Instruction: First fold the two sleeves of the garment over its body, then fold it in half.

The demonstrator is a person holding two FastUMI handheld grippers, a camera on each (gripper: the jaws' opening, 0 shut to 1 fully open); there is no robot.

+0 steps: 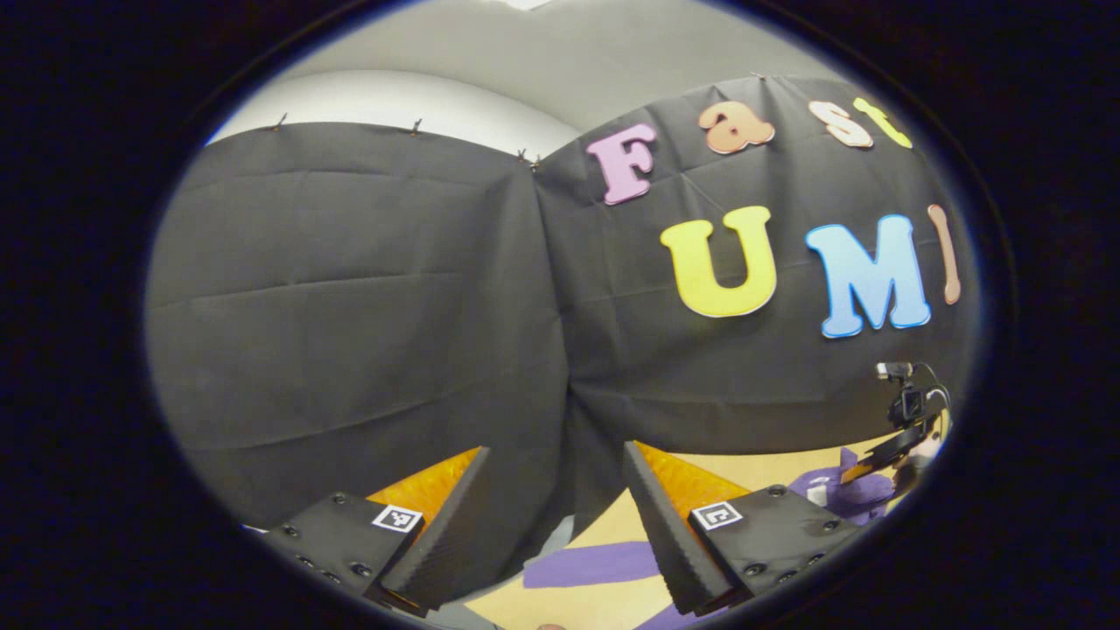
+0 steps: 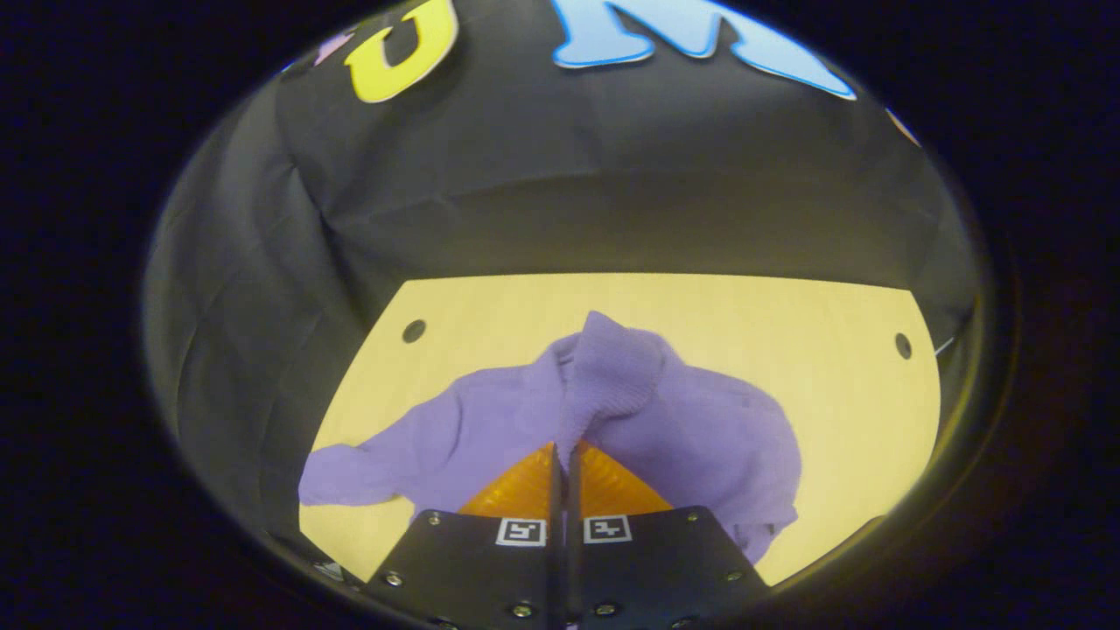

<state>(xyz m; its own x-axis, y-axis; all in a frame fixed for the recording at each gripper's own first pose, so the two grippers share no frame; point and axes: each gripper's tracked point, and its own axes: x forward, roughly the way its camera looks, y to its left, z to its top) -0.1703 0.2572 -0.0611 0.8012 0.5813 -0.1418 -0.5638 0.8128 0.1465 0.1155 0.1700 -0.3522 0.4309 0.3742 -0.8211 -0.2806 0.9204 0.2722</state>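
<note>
So I have the right gripper (image 2: 564,455) pinched tight on a piece of the purple garment (image 2: 700,437), and I am lifting that piece up over its middle. I think it is a sleeve (image 2: 612,367), because it ends in a ribbed cuff. The garment lies on the yellow table (image 2: 787,315), about in the middle, with the black wall behind it on the far side. Its other sleeve (image 2: 350,477) sticks out flat to the left, near the table edge.

My left gripper (image 1: 556,516) is wide open and holds nothing. It is up in the air and points at the wall, with a bit of purple cloth (image 1: 591,564) on the table below it. Far off to the right in the left gripper view I can see the other gripper with purple cloth at it.

I think the job is near its start. One sleeve is being folded now. The other sleeve and the fold in half are not done yet.

For writing, I see small square black-and-white marker tags (image 2: 521,531) on the gripper fingers. They have no words I can read. I see no brand or label on the garment.
</note>
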